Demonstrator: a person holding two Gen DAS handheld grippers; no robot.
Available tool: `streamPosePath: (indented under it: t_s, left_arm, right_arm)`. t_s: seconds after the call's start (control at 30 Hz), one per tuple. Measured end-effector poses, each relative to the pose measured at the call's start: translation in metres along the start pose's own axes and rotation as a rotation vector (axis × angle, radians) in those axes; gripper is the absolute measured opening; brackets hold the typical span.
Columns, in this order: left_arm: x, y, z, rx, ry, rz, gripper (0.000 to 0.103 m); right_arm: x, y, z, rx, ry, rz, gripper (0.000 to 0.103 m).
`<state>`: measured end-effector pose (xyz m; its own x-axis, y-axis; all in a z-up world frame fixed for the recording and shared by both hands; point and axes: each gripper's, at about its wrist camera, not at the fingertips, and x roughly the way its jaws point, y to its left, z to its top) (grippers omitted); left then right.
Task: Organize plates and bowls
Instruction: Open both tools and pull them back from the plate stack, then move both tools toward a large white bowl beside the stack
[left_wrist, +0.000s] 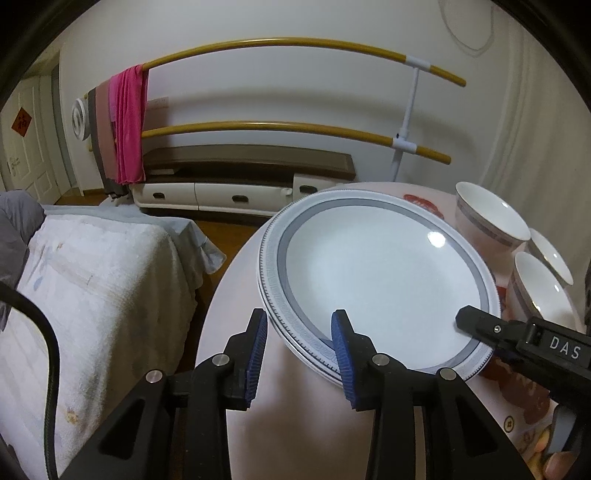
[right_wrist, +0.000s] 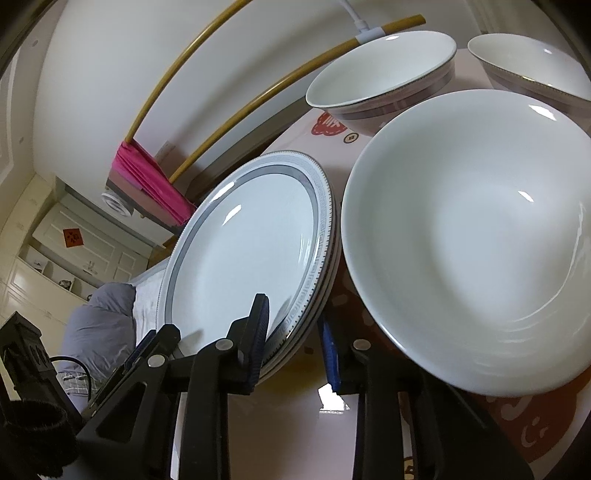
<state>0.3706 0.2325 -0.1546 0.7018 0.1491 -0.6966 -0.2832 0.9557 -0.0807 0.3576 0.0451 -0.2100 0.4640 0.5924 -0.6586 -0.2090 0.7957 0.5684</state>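
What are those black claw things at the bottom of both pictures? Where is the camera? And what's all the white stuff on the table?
There is no robot here. A person holds a pinching tool in each hand, and each one carries a camera that looks along its two fingers. One picture is seen from the left tool, the other from the right tool. On the table sit a stack of plates with grey rims and three white bowls. Each tool has the stack's edge between its fingers. The left one looks loose. Whether the right one is squeezing yet, I cannot tell.
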Motion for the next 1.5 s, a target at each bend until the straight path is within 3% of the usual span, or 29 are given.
streamPosePath:
  t_s: [0.33,0.57,0.73,1.03,1.17,1.4,1.5]
  left_arm:
    - [-0.006,0.000,0.000,-0.010,0.002,0.009,0.034]
    - [-0.018,-0.006,-0.007,-0.001,0.005,0.002,0.055]
    - [-0.042,-0.011,-0.011,-0.003,-0.016,-0.030,0.064]
    - [-0.101,-0.034,-0.030,0.037,-0.094,-0.057,0.080]
    - [-0.128,-0.050,-0.038,0.065,-0.140,-0.069,0.092]
    - [-0.165,-0.080,-0.052,0.106,-0.189,-0.092,0.102]
    - [-0.172,-0.094,-0.058,0.123,-0.183,-0.109,0.102]
  right_arm:
    - [-0.004,0.003,0.000,-0.020,0.011,-0.012,0.030]
    - [-0.023,0.006,-0.005,-0.053,-0.010,-0.024,0.032]
    - [-0.045,0.004,-0.012,-0.063,-0.029,-0.018,0.039]
    - [-0.086,-0.004,-0.028,-0.087,-0.060,-0.007,0.042]
    - [-0.117,-0.006,-0.033,-0.126,-0.122,-0.012,0.056]
    - [-0.168,-0.017,-0.030,-0.207,-0.231,-0.055,0.082]
    - [-0.187,-0.026,-0.028,-0.227,-0.257,-0.079,0.088]
